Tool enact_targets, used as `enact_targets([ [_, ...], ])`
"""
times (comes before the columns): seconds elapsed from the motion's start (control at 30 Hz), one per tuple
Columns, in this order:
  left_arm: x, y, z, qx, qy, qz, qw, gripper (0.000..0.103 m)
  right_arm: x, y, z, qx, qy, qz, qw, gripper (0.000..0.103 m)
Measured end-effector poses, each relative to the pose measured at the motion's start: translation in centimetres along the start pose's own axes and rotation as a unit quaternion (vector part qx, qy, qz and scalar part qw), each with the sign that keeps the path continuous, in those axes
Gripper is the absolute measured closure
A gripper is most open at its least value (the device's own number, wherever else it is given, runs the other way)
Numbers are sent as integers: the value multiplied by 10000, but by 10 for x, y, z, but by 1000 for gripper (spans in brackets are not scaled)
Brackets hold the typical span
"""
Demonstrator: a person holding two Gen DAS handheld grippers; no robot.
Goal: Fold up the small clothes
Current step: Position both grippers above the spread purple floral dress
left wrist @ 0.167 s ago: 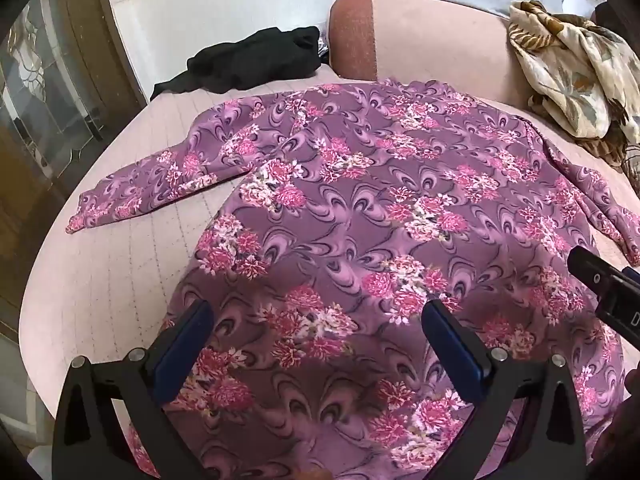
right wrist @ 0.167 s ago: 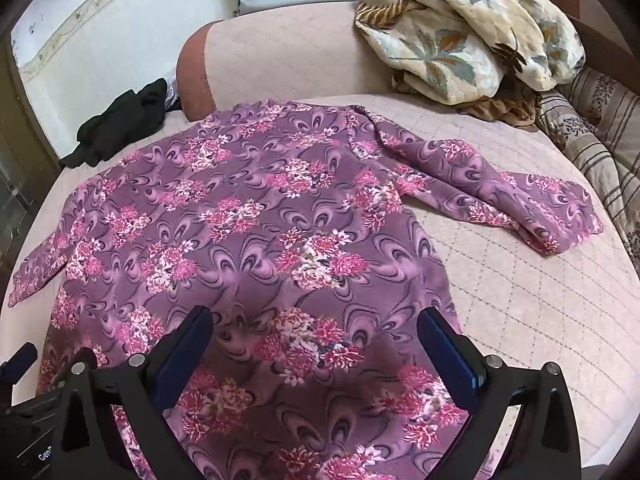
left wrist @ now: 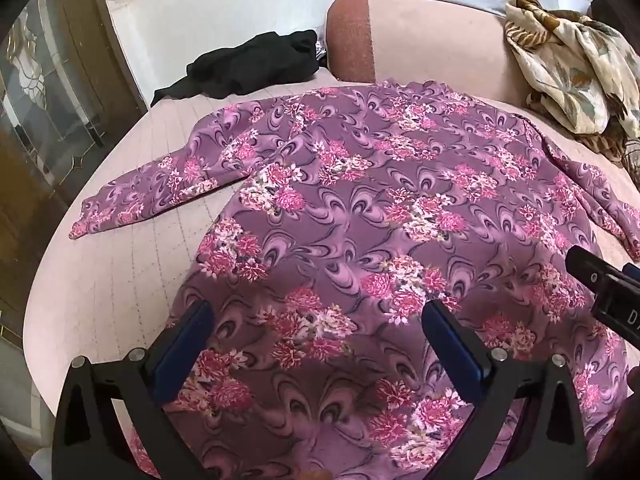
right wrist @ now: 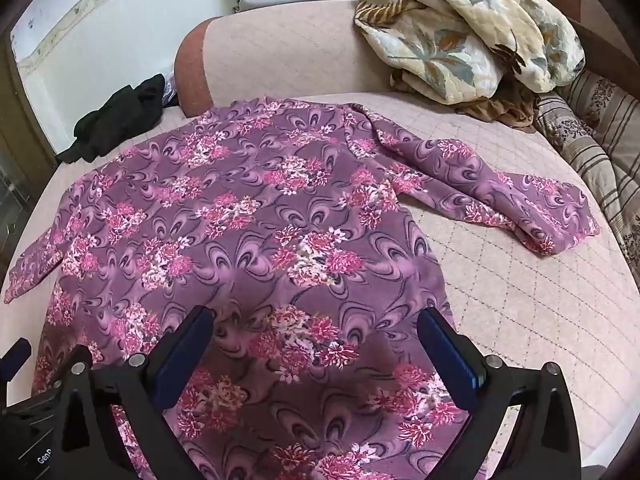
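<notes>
A purple long-sleeved top with pink flowers [left wrist: 380, 220] lies spread flat on a pink quilted bed [left wrist: 112, 280], its hem toward me. It also shows in the right wrist view [right wrist: 248, 240]. Its one sleeve [left wrist: 160, 196] stretches out to the left; the other sleeve [right wrist: 500, 200] lies bent and rumpled at the right. My left gripper [left wrist: 316, 312] is open and empty above the hem's left part. My right gripper [right wrist: 312, 320] is open and empty above the hem's right part. The right gripper's body shows at the left wrist view's right edge [left wrist: 604, 292].
A black garment [left wrist: 248, 64] lies at the bed's far left by the white wall. A cream leaf-print blanket [right wrist: 468, 28] is heaped at the far right on a pink bolster [right wrist: 288, 48]. A striped quilt [right wrist: 592, 132] borders the right side. A glass-paned door [left wrist: 44, 92] stands left.
Both grippers have shifted very slightly over the hem; the top lies as it did.
</notes>
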State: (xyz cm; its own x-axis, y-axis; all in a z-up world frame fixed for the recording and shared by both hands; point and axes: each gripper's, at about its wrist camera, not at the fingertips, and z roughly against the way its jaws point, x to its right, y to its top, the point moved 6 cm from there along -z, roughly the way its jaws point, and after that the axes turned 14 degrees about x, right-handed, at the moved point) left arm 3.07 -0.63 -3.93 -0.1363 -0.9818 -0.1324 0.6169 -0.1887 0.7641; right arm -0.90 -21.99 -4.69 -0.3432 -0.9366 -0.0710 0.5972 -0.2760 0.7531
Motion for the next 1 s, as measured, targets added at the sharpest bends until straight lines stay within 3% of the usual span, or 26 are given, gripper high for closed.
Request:
enact_targets([
  [0.17, -2, 0, 1, -4, -13, 86, 10000, 0, -5, 6, 4, -102, -171, 53, 9998, 0],
  [0.37, -7, 6, 15, 76, 53, 31, 10000, 0, -3, 26, 31, 271, 84, -19, 9996, 0],
  [0.43, -9, 10, 29, 100, 21, 40, 9999, 0, -3, 33, 47, 349, -24, 104, 9993, 0],
  [0.5, -15, 11, 52, 159, 76, 83, 9998, 0, -1, 40, 73, 539, -137, 191, 9983, 0],
  [0.67, -22, -13, 119, 27, -301, 415, 9987, 0, 4, 17, 151, 496, 336, 2, 9982, 0],
  [0.83, -25, -23, 197, 462, -53, 24, 9989, 0, 16, -8, 221, 488, 226, -8, 9986, 0],
  [1.0, -38, -21, 262, 849, -172, 218, 9960, 0, 31, -11, 279, 682, 294, -450, 9962, 0],
])
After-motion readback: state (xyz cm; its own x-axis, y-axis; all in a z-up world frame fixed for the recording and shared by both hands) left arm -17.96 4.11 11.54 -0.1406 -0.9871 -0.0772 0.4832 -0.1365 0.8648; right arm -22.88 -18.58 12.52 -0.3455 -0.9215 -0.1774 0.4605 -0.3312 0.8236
